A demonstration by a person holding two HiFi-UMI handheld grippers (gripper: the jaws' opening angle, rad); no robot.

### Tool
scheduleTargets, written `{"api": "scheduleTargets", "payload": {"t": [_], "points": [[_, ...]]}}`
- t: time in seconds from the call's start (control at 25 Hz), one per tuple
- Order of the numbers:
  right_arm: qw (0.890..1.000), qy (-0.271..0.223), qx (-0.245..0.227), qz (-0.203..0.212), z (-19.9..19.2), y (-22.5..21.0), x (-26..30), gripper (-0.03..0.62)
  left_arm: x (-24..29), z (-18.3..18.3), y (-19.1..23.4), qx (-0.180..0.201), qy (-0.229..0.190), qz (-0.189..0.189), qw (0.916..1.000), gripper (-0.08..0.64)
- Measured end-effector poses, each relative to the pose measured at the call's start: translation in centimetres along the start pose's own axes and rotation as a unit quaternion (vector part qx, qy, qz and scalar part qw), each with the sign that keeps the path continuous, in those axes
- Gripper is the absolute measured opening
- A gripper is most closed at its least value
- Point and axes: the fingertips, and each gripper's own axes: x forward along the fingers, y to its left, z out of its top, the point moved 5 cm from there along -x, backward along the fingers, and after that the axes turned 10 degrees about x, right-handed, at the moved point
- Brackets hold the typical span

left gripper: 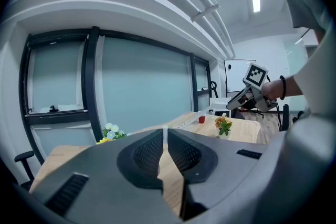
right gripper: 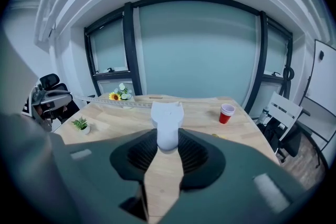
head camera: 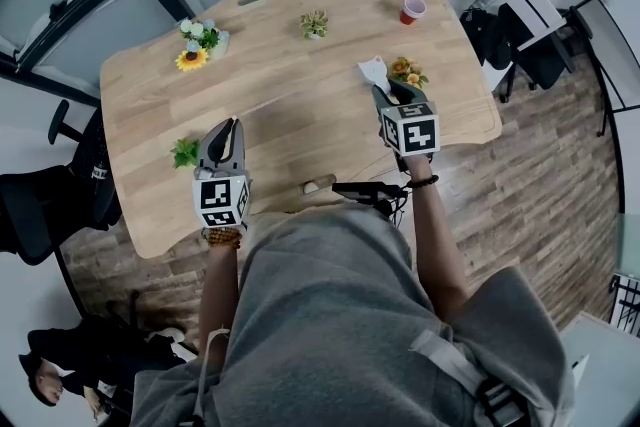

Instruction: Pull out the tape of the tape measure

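1. Right tongs (right gripper: 167, 140) clamped on tape measure (right gripper: 167, 119) above table (head camera: 300, 120); the smooth case may slip under spring pull.
2. Left tongs (left gripper: 165, 145) pinched together on tape (left gripper: 185, 120) end; the thin strip could escape and snap back.
3. Stretched span may sag or kink.
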Motion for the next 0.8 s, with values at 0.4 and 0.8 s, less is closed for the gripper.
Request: {"api": "scheduleTargets", "payload": {"t": [0.4, 0.8], "points": [[1.000, 0.001, -0.001, -0.001, -0.2, 0.0, 0.1, 0.130, -0.5, -0.3, 0.9, 0.012, 0.007, 0.012, 0.9998, 0.032], [1.000, 0.004, 0.010, -0.012, -0.6, -1.2, -0.1, 0.130, -1.0, -1.6, 2.0, -0.012, 0.019, 0.029, 0.9993, 0.032]]}}
